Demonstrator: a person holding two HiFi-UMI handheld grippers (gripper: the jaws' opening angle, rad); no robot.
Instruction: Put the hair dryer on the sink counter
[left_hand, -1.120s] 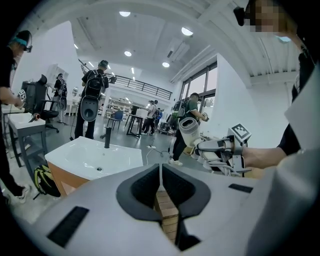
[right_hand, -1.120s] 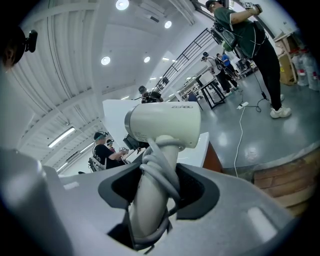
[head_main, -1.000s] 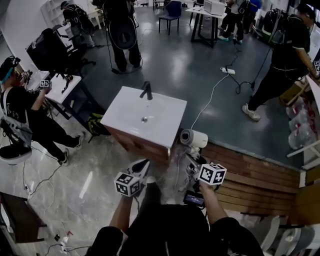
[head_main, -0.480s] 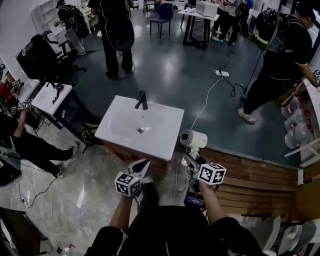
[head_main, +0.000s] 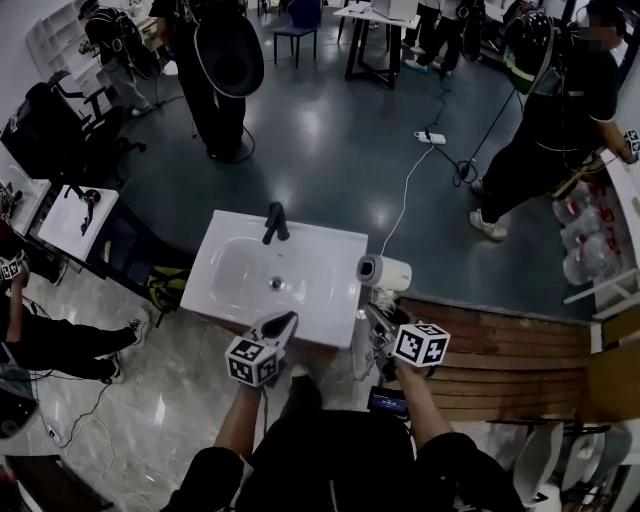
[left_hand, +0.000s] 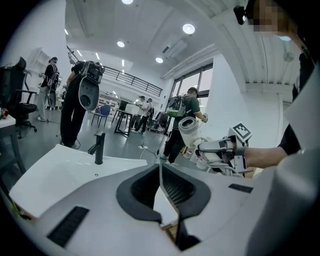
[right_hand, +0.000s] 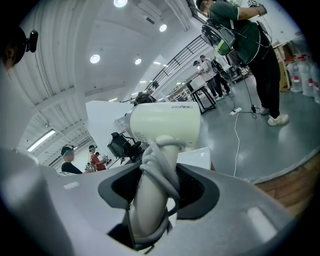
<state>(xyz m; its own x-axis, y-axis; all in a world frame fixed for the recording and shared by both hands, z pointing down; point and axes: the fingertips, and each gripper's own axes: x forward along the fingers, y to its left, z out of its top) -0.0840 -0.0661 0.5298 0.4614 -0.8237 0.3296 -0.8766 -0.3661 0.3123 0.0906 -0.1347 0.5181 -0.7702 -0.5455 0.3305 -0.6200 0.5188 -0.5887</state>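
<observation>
Head view: right claw (head_main: 380, 325) grips hair dryer (head_main: 386, 272), seemingly beside counter (head_main: 232, 295); left claw (head_main: 283, 324) closed.

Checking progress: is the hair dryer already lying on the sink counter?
No, the hair dryer is clamped by its handle in the right hand-held gripper, beside the sink counter.

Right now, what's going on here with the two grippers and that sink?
A person stands at a white sink counter with a gripper in each hand. The right gripper is shut on the handle of a white hair dryer, whose cord is wrapped around the handle. The dryer is held up just off the counter's right edge and is not yet set down. The left gripper has its jaws together with nothing in them, near the counter's front edge.
</observation>
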